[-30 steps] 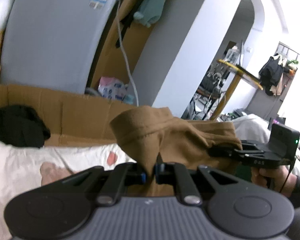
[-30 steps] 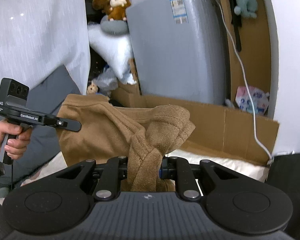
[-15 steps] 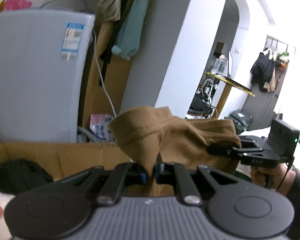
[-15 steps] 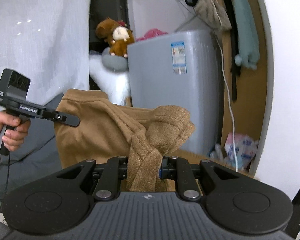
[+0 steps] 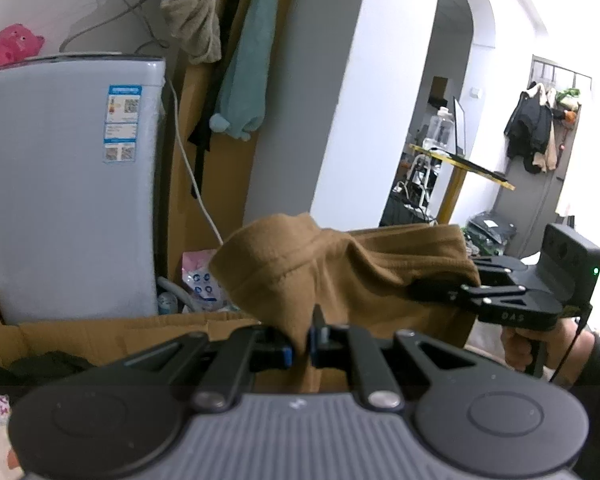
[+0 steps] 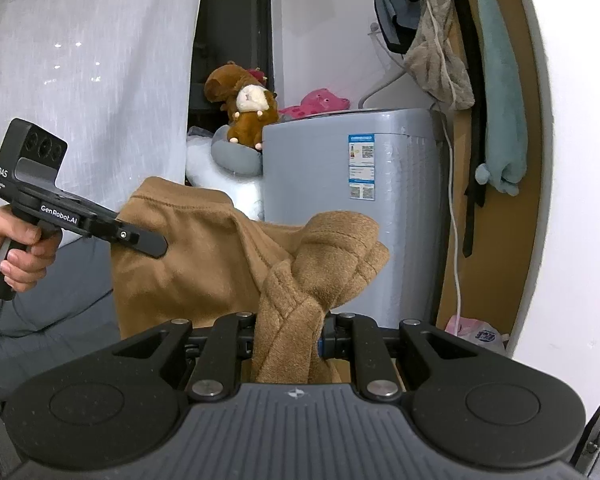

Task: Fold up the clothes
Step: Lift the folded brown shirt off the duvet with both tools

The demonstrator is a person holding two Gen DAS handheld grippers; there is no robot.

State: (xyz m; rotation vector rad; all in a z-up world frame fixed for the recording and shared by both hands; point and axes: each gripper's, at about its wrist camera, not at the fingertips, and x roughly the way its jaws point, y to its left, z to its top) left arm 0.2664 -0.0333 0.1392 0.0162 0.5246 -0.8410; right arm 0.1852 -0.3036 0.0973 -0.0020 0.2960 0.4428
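A brown fleece garment (image 5: 340, 276) hangs in the air, stretched between both grippers. My left gripper (image 5: 302, 350) is shut on one bunched edge of it. My right gripper (image 6: 288, 336) is shut on a thick fold at the other end of the brown garment (image 6: 204, 264). In the left wrist view the right gripper (image 5: 424, 292) shows at the right, held by a hand (image 5: 520, 350). The right wrist view shows the left gripper (image 6: 156, 246) at the left, gripped by a hand (image 6: 16, 252). The garment's lower part is hidden behind the gripper bodies.
A grey washing machine (image 5: 68, 192) stands straight ahead with plush toys (image 6: 248, 104) on and beside it. A cardboard edge (image 5: 112, 332) runs below it. Clothes (image 5: 240, 60) hang on the wall and a white cable (image 6: 452, 208) dangles down. A doorway (image 5: 440, 152) opens at the right.
Both grippers have risen with the garment: the bed and cardboard box dropped down out of view, and the washing machine's top and the hanging clothes came into view.
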